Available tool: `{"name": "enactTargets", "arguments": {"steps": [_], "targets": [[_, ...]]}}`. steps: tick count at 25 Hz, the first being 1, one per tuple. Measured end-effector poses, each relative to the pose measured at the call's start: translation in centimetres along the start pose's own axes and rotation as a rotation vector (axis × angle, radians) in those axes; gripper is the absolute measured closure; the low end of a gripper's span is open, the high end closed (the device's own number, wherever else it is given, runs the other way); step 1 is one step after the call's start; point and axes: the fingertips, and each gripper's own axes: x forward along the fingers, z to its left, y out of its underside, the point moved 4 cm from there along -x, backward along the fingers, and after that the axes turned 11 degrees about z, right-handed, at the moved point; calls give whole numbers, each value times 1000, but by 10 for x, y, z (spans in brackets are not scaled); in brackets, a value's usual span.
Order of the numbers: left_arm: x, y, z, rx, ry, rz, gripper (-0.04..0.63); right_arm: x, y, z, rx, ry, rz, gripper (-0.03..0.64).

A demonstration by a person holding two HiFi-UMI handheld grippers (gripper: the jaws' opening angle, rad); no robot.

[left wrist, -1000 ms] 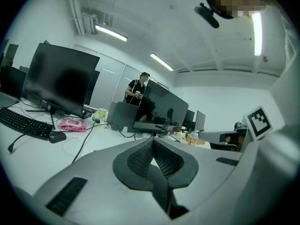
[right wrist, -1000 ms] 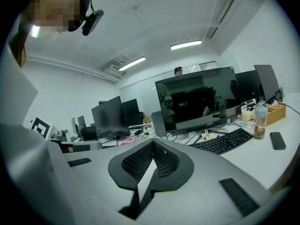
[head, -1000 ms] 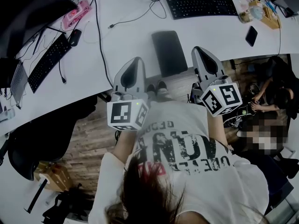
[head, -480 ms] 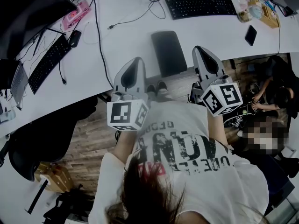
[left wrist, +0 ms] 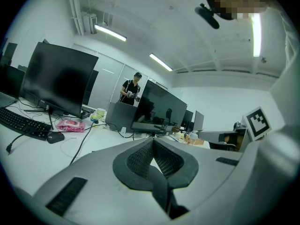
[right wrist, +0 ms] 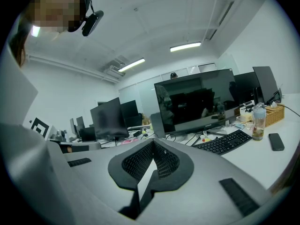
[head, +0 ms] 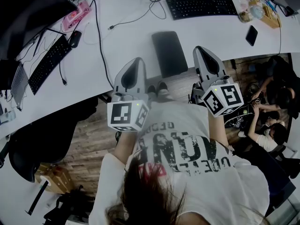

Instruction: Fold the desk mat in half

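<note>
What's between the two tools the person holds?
Head view: the near end of the desk mat and, nearer, a pair of shoes on the floor, between the left tool and right tool.

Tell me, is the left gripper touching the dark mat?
Apart. The head view shows bare white desk between the left gripper and the mat.

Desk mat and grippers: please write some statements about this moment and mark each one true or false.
1. The desk mat lies on the white desk. True.
2. The left gripper grips the mat's edge. False: its jaws are shut on nothing, and it does not touch the mat.
3. The right gripper is shut and empty. True.
4. The black phone lies on the mat. False: it lies on the bare desk, far to the mat's right.
5. A black keyboard lies beyond the mat. True.
</note>
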Motion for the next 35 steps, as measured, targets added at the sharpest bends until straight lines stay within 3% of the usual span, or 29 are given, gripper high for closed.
{"name": "enactTargets", "arguments": {"steps": [35], "targets": [[-2, 0, 2, -4, 14, -5, 594, -1, 3, 5, -7, 15, 12, 618]]}}
